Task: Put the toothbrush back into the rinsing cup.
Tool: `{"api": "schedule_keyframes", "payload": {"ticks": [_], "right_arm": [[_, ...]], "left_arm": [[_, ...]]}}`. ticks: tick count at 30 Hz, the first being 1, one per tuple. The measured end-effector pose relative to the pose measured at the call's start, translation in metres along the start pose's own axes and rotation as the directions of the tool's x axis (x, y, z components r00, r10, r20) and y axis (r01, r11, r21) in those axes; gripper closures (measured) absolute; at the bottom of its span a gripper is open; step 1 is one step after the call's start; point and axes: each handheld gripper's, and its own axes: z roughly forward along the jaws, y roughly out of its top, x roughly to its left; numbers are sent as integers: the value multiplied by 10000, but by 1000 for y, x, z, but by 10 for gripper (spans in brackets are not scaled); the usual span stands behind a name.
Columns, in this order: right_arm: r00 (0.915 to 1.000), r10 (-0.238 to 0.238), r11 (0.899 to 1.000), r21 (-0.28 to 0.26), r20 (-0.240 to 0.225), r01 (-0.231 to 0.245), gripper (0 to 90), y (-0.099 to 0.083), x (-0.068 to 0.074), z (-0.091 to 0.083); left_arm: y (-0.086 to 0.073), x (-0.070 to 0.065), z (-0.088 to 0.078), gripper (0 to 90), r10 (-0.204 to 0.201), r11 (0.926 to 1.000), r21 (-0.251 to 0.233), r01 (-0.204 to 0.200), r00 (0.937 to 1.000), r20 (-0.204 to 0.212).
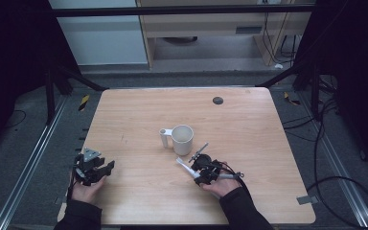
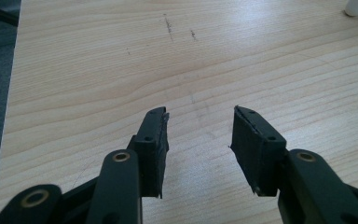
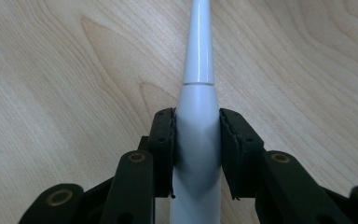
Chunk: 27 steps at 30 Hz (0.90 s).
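High view: our right gripper [image 1: 197,168] sits just in front of the white mug [image 1: 182,139], on a white toothbrush-like handle [image 1: 186,167] lying on the table [image 1: 249,143]. Left gripper [image 1: 96,168] rests near the left edge.

Left gripper view: jaws wide apart, nothing between them, bare wood below.

Right gripper view: pads [image 3: 163,140] pinch the handle's thick body [image 3: 196,140]. We should firm up the squeeze, keep it centred, lift straight.

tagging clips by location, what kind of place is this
Probably a lab or recording workspace, not a home: a bare wooden table inside a dark metal frame, loose cables on a grey floor, handheld tongs gripping a white toothbrush-like tool.
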Motion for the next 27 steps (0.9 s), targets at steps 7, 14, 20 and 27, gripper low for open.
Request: {"api": "schedule_keyframes", "payload": {"ticks": [7, 14, 20, 27], "right_arm": [[9995, 263, 9974, -669, -184, -274, 674, -5, -3, -20], [9990, 406, 9896, -1375, -178, -426, 675, -12, -7, -38], [9982, 603, 9777, -2017, 47, -582, 677, -19, -12, -51], [9962, 831, 9527, -2953, 255, -719, 677, -27, -18, -69]], "left_arm": [[0, 0, 0, 547, -6, 10000, -5, 6, 10000, -1], [0, -1, 0, 547, -1, 10000, -7, 1, 10000, 2], [0, -1, 0, 547, -5, 10000, -4, 5, 10000, 0], [0, -1, 0, 547, 5, 10000, 2, -5, 10000, 1]]}}
